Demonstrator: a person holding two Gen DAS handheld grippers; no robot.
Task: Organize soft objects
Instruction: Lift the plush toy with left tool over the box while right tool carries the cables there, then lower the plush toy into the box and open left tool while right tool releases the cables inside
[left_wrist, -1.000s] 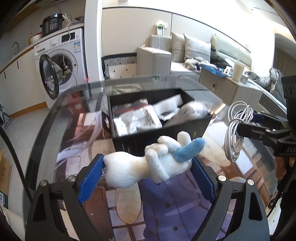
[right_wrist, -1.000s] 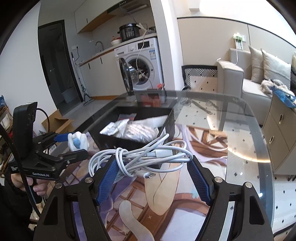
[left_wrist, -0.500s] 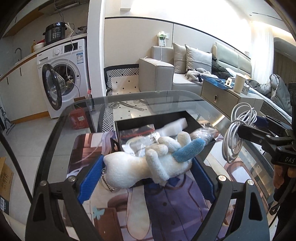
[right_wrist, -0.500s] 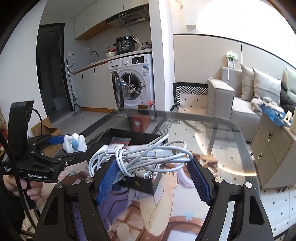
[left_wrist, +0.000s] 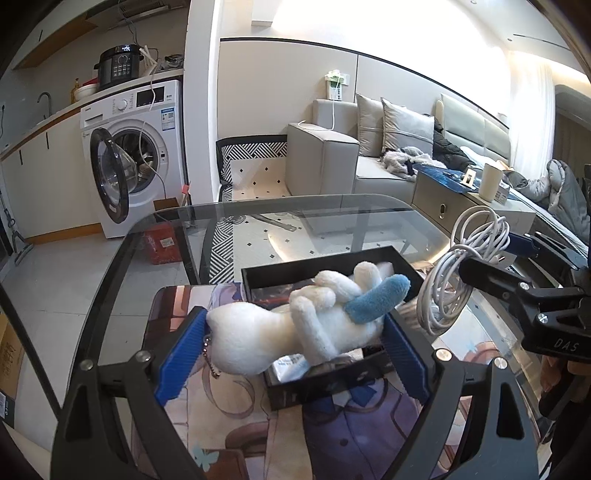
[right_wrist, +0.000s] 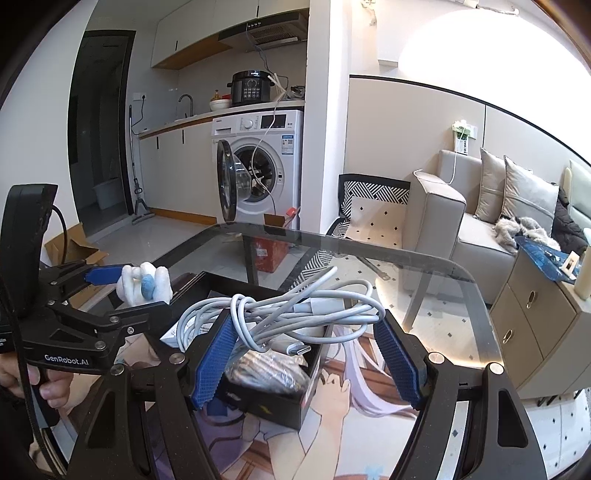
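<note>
glass table (left_wrist: 332, 214), plush toy (left_wrist: 295, 325) clamped, cable (right_wrist: 295, 314) clamped

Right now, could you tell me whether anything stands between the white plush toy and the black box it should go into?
Nothing visible blocks it. The white plush toy with the blue ear, clamped in the left gripper, hangs above the open-topped black box. The box already holds plastic-wrapped items. The right gripper, with the coiled white cable, is off to the side.

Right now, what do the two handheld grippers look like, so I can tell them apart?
Both are black frames with silver bolts and ribbed blue finger pads. The left gripper reads "GenRobot.AI" on its side, with a black cable behind it. The right gripper shows the letters "DAS". A dark sleeve shows at the left hand.
</note>
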